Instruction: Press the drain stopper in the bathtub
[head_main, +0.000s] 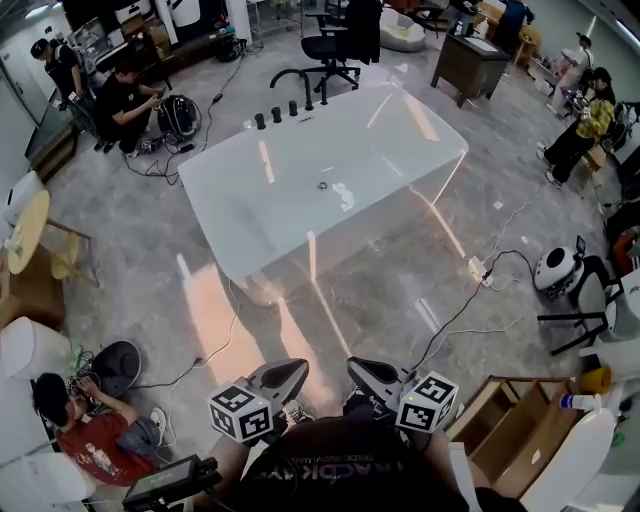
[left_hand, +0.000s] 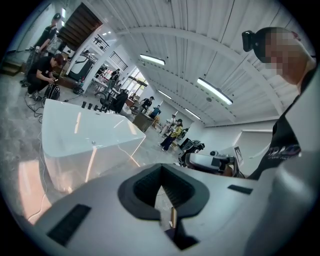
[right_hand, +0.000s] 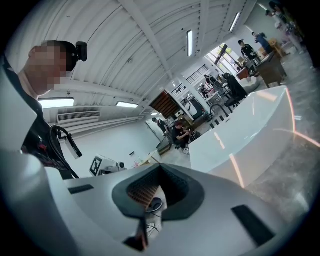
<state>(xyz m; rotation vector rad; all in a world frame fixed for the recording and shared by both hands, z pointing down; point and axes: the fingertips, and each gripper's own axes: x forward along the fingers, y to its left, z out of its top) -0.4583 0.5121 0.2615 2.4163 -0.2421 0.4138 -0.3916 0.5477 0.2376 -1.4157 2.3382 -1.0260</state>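
The white bathtub (head_main: 250, 200) stands mid-floor a few steps ahead of me, seen also in the left gripper view (left_hand: 85, 135) and the right gripper view (right_hand: 240, 135). Its small round metal drain stopper (head_main: 322, 185) sits in the middle of the tub floor, a tiny dot in the left gripper view (left_hand: 93, 142). Both grippers are held low against my body, far from the tub. The left gripper (head_main: 288, 375) is shut and holds nothing (left_hand: 161, 200). The right gripper (head_main: 365, 372) is likewise shut and empty (right_hand: 157, 197).
Black tap knobs (head_main: 283, 112) line the tub's far rim, with an office chair (head_main: 335, 45) behind. Cables and a power strip (head_main: 478, 270) lie right of the tub. A person (head_main: 85, 420) sits on the floor near left; a wooden crate (head_main: 500, 400) stands near right.
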